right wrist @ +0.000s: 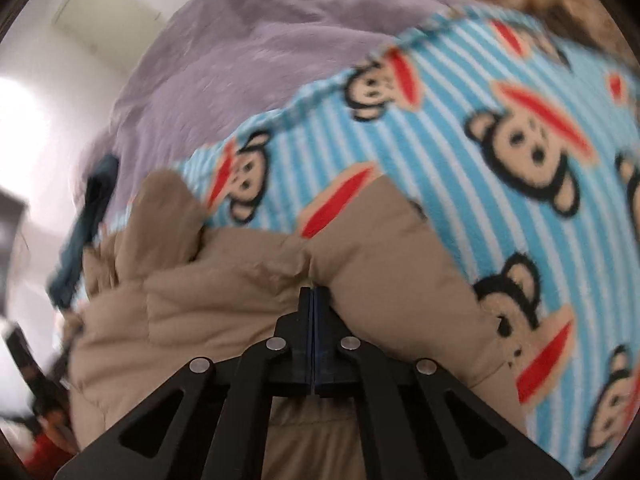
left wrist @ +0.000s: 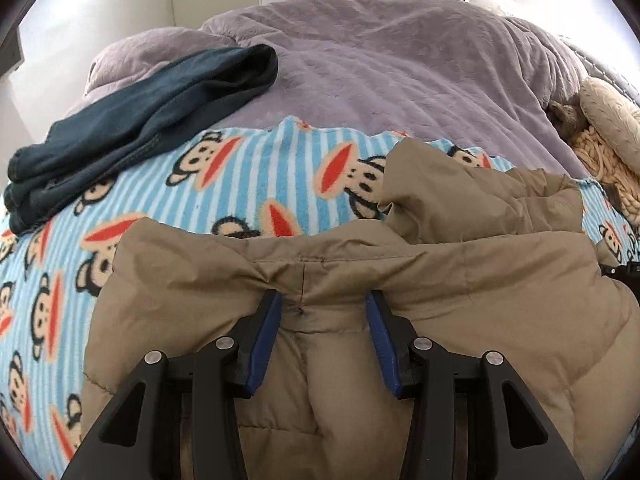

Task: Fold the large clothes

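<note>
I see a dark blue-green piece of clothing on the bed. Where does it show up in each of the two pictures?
Left wrist view: the dark folded garment lies at upper left, partly on the purple blanket, partly on the monkey blanket.
Right wrist view: the same garment is a blurred dark strip at the left edge, beyond the tan jacket.
Shared landmark: the monkey blanket's edge where it meets the purple blanket.
</note>
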The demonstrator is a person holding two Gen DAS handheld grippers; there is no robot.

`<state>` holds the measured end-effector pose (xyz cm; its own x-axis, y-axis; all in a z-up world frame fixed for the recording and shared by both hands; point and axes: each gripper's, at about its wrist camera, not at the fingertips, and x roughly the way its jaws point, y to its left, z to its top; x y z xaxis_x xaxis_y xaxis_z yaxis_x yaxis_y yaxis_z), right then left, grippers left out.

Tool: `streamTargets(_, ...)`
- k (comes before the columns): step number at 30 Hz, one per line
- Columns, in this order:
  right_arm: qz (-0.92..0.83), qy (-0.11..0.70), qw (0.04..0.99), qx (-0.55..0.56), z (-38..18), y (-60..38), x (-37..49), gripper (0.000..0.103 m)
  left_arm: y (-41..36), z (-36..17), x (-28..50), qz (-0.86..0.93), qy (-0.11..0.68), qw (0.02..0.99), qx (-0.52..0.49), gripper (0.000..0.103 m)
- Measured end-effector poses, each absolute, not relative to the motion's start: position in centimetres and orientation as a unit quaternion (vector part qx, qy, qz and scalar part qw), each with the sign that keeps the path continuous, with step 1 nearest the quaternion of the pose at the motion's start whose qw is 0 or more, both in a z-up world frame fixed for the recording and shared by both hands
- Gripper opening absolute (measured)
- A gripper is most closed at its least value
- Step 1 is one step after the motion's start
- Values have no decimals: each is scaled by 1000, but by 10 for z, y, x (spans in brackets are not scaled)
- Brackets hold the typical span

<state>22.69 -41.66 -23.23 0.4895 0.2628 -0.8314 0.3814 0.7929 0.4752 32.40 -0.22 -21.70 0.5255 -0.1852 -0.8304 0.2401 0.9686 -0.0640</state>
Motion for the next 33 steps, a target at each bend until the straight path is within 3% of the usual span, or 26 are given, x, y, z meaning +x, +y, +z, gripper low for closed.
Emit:
streamTargets(4, -50, 492, 790, 363, -247, -427, 227, 0, -3, -214, 329, -123, 483, 866, 24, 48)
streamTargets(9, -72, 509, 793, 326, -229, -425, 230, 1, 33, -178, 319, -82, 447, 891, 0, 48)
streamTargets(13, -101, 497, 818, 270, -200, -429, 209, 3, 63, -199, 332, -55, 482, 874, -16, 48)
streamTargets(19, -87, 520, 802, 280, -239, -434, 209, 1, 54, -235, 350, -54, 502, 863, -22, 50)
streamTargets(26, -105, 526, 789, 299, -230, -439, 219, 4, 61, -210, 344, -35, 513, 857, -28, 51)
streamTargets(29, -111, 518, 795, 295, -203, -433, 203, 23, 70, -187, 324, -27, 508, 860, -32, 51)
streamTargets(31, -105, 505, 802, 301, -187, -428, 186, 52, 77, -178, 307, -23, 512, 858, -32, 69)
streamTargets(32, -104, 497, 806, 306, -179, -424, 176, 55, 80, -172, 294, -17, 512, 858, -31, 81)
streamTargets(33, -104, 493, 806, 309, -173, -421, 168, 55, 82, -169, 285, -16, 510, 859, -30, 81)
